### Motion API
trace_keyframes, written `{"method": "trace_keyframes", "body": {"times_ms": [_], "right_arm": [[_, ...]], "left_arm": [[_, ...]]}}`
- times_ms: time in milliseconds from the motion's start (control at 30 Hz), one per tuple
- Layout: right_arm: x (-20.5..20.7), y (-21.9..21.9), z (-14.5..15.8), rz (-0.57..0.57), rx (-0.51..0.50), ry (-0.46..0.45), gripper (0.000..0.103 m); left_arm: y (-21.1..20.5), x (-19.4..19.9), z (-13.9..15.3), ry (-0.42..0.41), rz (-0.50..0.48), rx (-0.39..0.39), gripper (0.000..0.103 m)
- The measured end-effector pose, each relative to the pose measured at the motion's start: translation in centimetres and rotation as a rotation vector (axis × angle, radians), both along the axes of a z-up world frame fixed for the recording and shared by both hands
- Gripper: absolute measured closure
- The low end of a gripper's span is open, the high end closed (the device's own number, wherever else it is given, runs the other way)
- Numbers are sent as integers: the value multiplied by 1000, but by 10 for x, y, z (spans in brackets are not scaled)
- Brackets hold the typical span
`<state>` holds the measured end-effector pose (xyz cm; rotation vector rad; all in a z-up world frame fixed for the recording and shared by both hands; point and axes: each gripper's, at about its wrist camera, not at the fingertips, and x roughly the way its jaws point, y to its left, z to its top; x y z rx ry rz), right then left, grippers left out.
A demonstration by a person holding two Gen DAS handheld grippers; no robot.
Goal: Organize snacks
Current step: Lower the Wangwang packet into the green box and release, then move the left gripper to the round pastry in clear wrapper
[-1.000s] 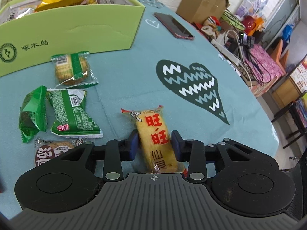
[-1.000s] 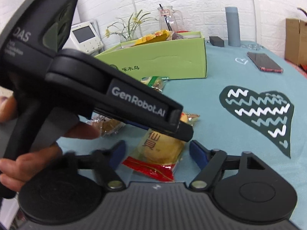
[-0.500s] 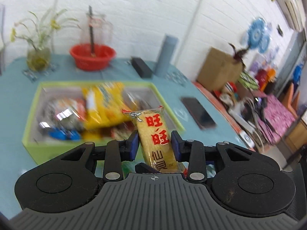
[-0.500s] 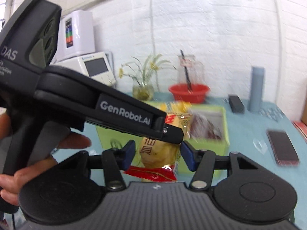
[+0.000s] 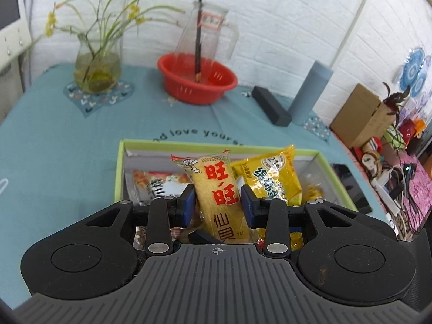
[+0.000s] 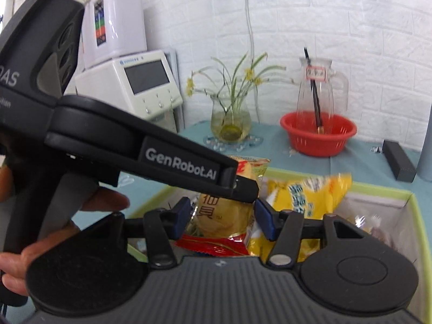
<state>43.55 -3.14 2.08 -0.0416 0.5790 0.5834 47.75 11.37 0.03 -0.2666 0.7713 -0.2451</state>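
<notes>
So the thing that matters here is where the yellow rice cracker packet (image 5: 218, 197) sits relative to the green box (image 5: 120, 167). The left gripper (image 5: 217, 207) has its blue pads pinching the packet across its narrow middle, so the packet's long axis runs straight out ahead along the fingers, top seam pointing away from the tool and the bottom end tucked back toward the gripper body. The box is directly ahead of and under the tips, open side up, with a bigger yellow snack bag (image 5: 272, 178) just off to the right of the pads and another wrapper peeking out to the left. From the right wrist view the right gripper (image 6: 220, 217) looks spread, with its pads either side of the same packet (image 6: 224, 216) but I can't see them actually squeezing it, and the left gripper's finger (image 6: 244, 186) crosses in front from the left. My guess is the left tool is the one doing the work, since it's the one carrying, and the drop basically comes down to letting go with the packet already over the box opening. Main risk I'd say is it landing on top of the yellow bag and sliding, since that side's crowded.
</notes>
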Motion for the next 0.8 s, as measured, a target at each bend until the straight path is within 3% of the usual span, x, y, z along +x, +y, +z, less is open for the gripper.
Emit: {"method": "trace_keyframes", "body": {"times_ms": [100,233,300,333,400,433,600,800], "right_arm": [[-3,2,-1,11,-11,-25,35],[-23,-13,16,-2,17,-62,30],[-47,-27,28,-15,33,-99,25],[-60,-35,31,-20,38,-111,16],[-89,-49,35,-41,33,-134,9],[-103,-54,34,-46,31,-133,10],[-162,-78,8,-79,47,-26,10],[-208,-86,-31,-110,64,105,10]], "left_arm": [[6,-3,-5,-11,2,-18,79],[8,-28,20,-76,21,-18,69],[7,-47,36,-119,8,-28,63],[5,-58,42,-135,4,-28,59],[-1,-83,51,-160,-8,-19,57],[-4,-95,51,-165,-19,-19,57],[-18,-151,19,-92,-40,-37,55],[-39,-200,-37,34,-18,10,56]]}}
